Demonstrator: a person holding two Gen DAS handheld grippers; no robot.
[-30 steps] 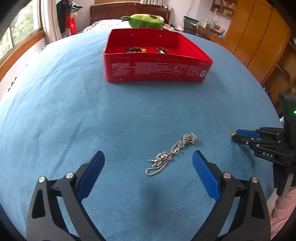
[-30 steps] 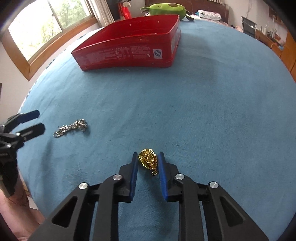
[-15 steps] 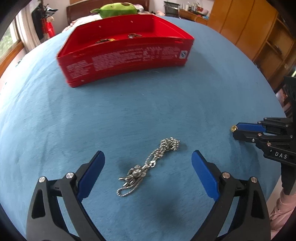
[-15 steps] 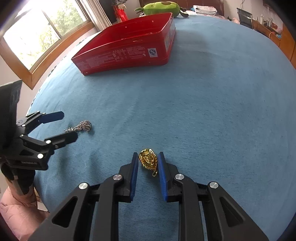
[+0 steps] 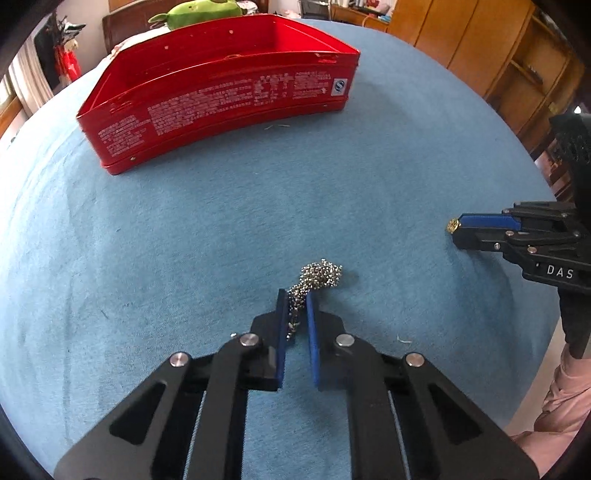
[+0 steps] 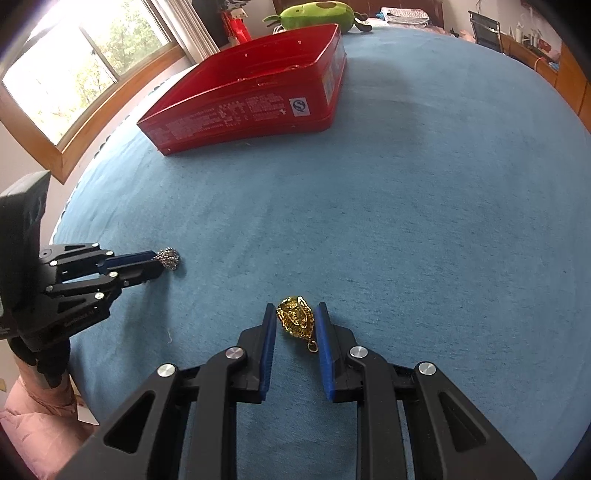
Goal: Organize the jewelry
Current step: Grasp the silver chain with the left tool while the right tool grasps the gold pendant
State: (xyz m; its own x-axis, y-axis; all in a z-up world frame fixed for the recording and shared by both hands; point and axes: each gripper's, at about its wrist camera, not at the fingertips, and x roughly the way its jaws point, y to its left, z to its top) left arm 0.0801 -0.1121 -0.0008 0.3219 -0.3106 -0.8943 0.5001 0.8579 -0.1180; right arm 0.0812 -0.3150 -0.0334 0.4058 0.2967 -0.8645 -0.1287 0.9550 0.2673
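My left gripper [image 5: 295, 295] is shut on a silver chain [image 5: 317, 275], whose bunched end sticks out past the fingertips on the blue cloth; it also shows in the right wrist view [image 6: 168, 257]. My right gripper [image 6: 295, 314] is shut on a gold necklace [image 6: 295, 319] bunched between its blue pads; the gold shows at its tip in the left wrist view [image 5: 451, 225]. A red tin box [image 5: 221, 96] stands open at the far side of the table, also in the right wrist view [image 6: 251, 107].
The table is covered with a blue cloth [image 5: 184, 229]. A green plush toy [image 6: 317, 13] lies behind the box. A window [image 6: 74, 70] is at the left, wooden cabinets [image 5: 480, 48] at the right. The table edge runs close to both grippers.
My left gripper has moved forward and closed on the silver chain; it was wide open before. The right gripper has stayed shut on the gold necklace.
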